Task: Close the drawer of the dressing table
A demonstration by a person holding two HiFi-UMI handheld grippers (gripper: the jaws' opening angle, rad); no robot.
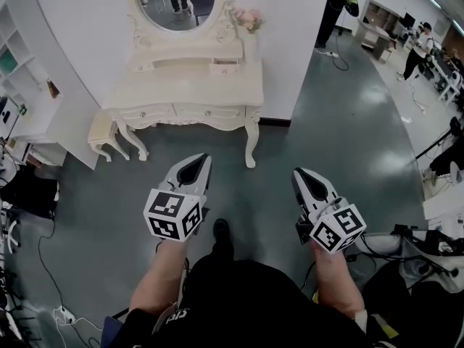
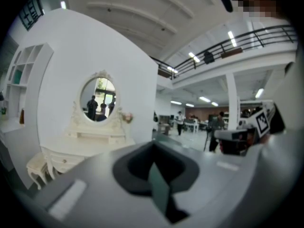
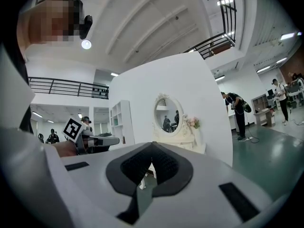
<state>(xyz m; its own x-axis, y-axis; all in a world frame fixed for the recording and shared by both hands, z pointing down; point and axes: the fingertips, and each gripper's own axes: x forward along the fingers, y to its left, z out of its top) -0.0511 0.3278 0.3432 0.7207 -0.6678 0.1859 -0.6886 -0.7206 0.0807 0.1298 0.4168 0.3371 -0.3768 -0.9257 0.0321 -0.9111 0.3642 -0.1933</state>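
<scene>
The cream dressing table (image 1: 185, 89) with an oval mirror (image 1: 177, 2) stands against the white wall, ahead of me. A small upper drawer (image 1: 225, 67) on its top right sticks out slightly. Both grippers hover over the green floor, well short of the table. My left gripper (image 1: 197, 159) is shut and holds nothing. My right gripper (image 1: 299, 172) is shut and empty as well. In the left gripper view, the left gripper (image 2: 153, 145) points to the right of the table (image 2: 90, 144). In the right gripper view, the right gripper (image 3: 153, 144) points at the table (image 3: 183, 139).
A matching stool (image 1: 101, 133) sits at the table's left, beside a white shelf unit (image 1: 22, 64). Pink flowers (image 1: 248, 19) stand on the table's right corner. Cables and gear (image 1: 29, 194) lie at the left, more equipment (image 1: 428, 245) at the right. People (image 1: 337, 6) stand further back.
</scene>
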